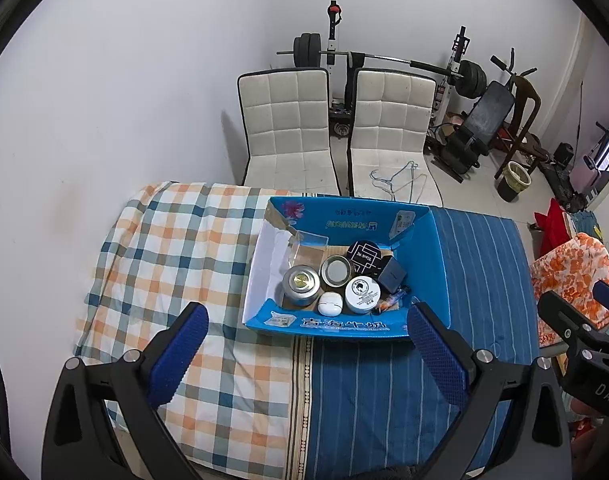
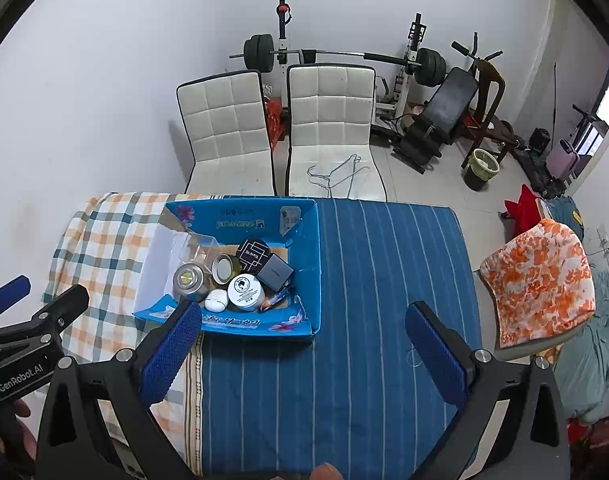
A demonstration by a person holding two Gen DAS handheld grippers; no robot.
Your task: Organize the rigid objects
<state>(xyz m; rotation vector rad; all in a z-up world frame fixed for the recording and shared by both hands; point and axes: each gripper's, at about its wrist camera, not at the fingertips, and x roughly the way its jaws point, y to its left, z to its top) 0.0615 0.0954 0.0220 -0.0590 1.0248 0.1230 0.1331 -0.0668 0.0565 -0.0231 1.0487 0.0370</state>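
1. While it sits on the cloth-covered table, the shallow blue cardboard box [image 1: 438, 256] holds all the small items, lying at 12 o'clock just ahead of the left gripper [image 1: 306, 338].
2. Inside it, a round silver metal tin with a gold centre [image 1: 301, 285] stands at the box's 8 o'clock, touching a white oval earbud case [image 1: 329, 304]; a white round jar with a black-printed lid [image 1: 362, 294] sits at 6 o'clock, beside a dark grey square box [image 1: 393, 275].
3. A black round tin with white line pattern [image 1: 364, 255] and a clear plastic box [image 1: 309, 249] lie toward the far side.
4. The left gripper's blue-padded fingers stand wide apart, holding nothing.
5. The right gripper [image 2: 304, 336] is likewise spread and empty, the box at its 11 o'clock.
6. 2 white quilted chairs [image 1: 286, 128] stand beyond the table at 12 o'clock.
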